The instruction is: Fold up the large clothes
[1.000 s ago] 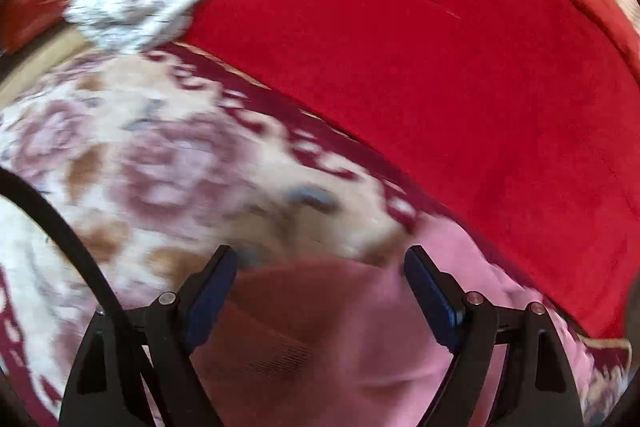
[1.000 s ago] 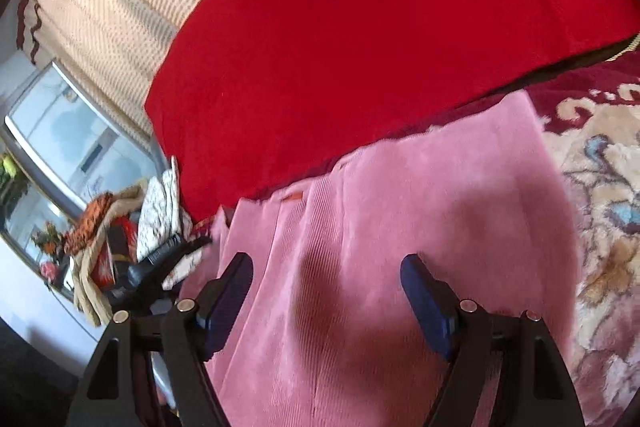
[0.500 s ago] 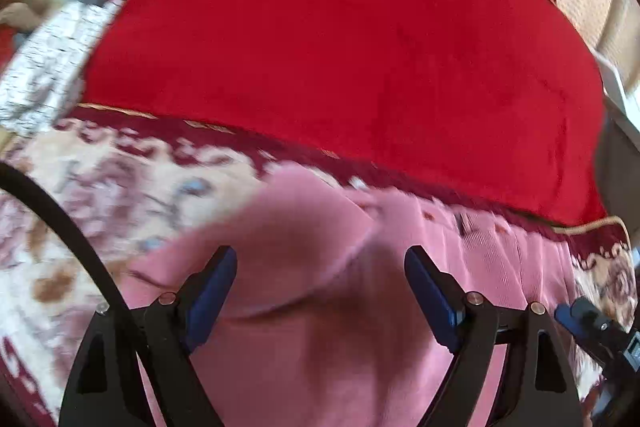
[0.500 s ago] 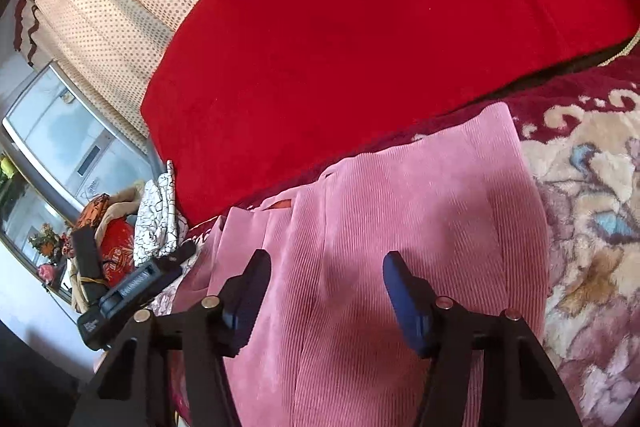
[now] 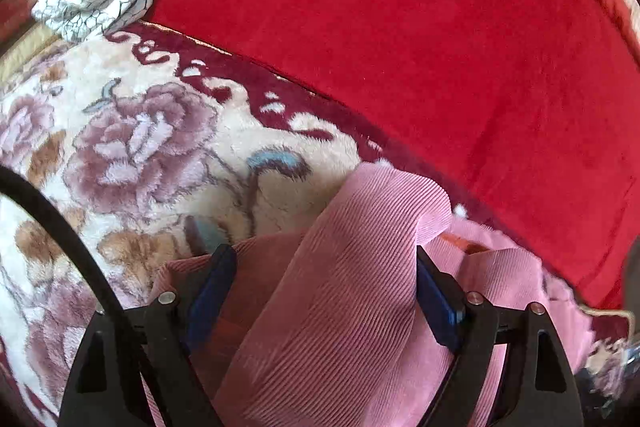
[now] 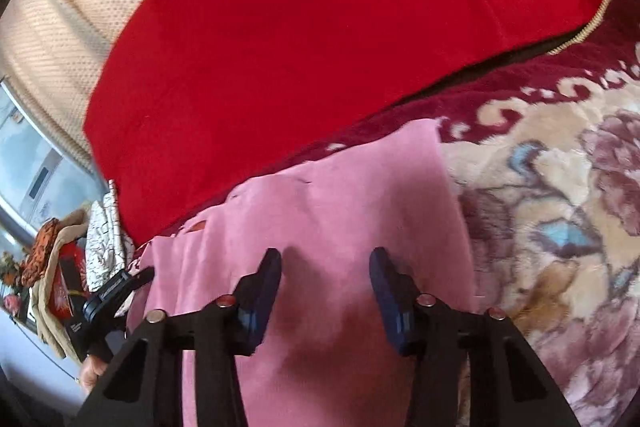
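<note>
Pink ribbed corduroy garment point(image 5: 352, 267) spread on a floral plush blanket point(image 5: 140, 147), both grippers above it.

The left gripper point(image 5: 324, 291) stands wide, a raised fold of the garment between its fingers; whether they press it is unclear. The right gripper point(image 6: 326, 283), jaws just closing, sits half-open over flat cloth, gripping nothing. Only the left view shows the fold; only the right shows a cream curtain point(image 6: 60, 39).
</note>
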Tool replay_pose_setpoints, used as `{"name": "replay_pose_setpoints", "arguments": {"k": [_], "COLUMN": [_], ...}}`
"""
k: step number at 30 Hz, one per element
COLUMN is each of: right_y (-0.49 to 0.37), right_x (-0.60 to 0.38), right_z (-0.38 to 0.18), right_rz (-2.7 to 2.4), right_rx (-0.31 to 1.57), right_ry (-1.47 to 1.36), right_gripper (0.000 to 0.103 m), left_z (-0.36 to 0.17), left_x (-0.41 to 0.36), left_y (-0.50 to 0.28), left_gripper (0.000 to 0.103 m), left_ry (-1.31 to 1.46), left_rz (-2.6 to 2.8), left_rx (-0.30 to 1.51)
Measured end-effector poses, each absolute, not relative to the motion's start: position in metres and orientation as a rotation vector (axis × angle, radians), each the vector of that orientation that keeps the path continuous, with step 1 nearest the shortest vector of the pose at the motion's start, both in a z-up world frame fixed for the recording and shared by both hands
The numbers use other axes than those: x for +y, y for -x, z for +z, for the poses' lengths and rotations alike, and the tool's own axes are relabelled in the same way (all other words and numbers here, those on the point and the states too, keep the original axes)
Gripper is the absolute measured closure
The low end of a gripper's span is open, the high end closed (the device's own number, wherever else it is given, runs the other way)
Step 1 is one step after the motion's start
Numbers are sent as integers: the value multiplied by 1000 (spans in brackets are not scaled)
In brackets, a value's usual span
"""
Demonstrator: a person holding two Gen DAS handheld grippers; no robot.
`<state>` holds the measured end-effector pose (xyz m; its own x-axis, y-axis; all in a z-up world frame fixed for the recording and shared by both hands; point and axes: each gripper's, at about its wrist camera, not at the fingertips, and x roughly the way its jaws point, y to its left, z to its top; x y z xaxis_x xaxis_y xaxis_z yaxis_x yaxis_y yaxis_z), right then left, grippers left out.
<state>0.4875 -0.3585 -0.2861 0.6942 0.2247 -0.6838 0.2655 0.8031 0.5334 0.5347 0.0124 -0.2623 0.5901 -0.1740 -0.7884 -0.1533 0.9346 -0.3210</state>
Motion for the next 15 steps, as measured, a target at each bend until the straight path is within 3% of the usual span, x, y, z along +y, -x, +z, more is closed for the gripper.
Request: {"name": "replay_pose_setpoints", "arguments": {"k": [10,15], "right_y": [-457,-461], "right_x": [-331,-292], "right_z": [-244,-265], "right_rz": [145,177], "right_rx": [741,904], "right_ry": [-575,-459], "right_gripper": [56,56], "left_z": [-220,-234], "left_x": [10,8], "left_y": [-480,-464], "left_gripper": [17,17], "left_ry": [223,115], "left_rz": [-130,-103], "left_rx": [864,924]}}
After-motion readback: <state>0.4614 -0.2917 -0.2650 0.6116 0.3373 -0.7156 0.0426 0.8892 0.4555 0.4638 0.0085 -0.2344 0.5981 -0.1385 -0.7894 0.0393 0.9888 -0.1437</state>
